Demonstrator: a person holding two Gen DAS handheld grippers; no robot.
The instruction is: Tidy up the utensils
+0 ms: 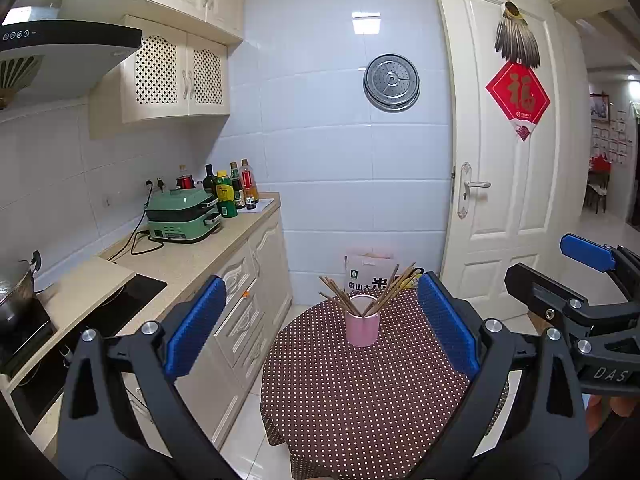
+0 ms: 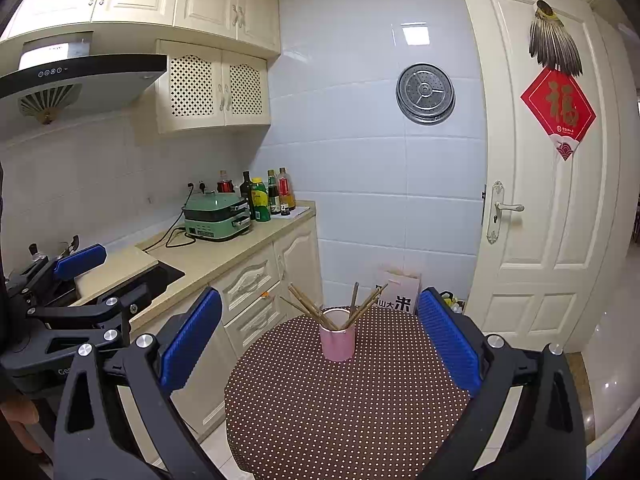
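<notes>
Left gripper (image 1: pixel 320 332) gapes (frame reads "DAS"); bag (image 1: pixel 370 274) shows "米"

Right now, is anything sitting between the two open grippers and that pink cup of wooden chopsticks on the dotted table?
Nothing visible. Only bare brown polka-dot tablecloth lies between the left gripper and the pink cylindrical cup holding wooden chopsticks. The right gripper has the same clear line.

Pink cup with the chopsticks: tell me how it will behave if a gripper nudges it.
The pink cup looks tall and narrow, so it may tip rather than slide. The chopsticks lean outward above the rim, probably adding top weight and apt to rattle or shift. The dotted tablecloth may grip its base.
</notes>
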